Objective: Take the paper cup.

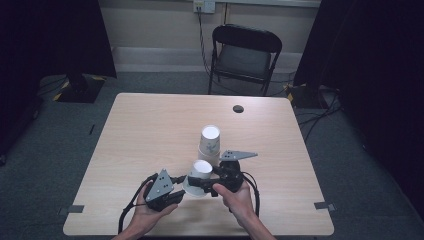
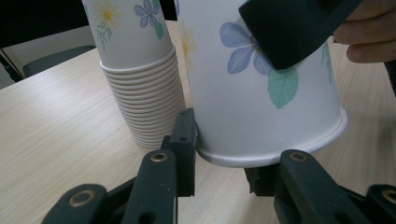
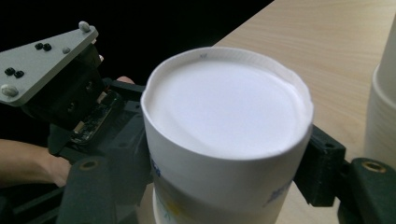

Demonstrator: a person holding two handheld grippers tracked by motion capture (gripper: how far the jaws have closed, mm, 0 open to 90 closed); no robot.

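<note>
Nearest me, my left gripper (image 2: 219, 175) pinches the rolled rim of an upside-down paper cup (image 2: 261, 88), one jaw on each side at the table (image 1: 150, 130). My right gripper (image 3: 224, 186) straddles the same cup higher up its wall; its pads look touching, though I cannot tell how firmly they press. The cup stands upright on its mouth between both hands, axis vertical. The stack of cups (image 1: 209, 142) is just beyond it, on the far side and close by. I judge that the coming move is a straight lift along that axis, then across to the stack.
</note>
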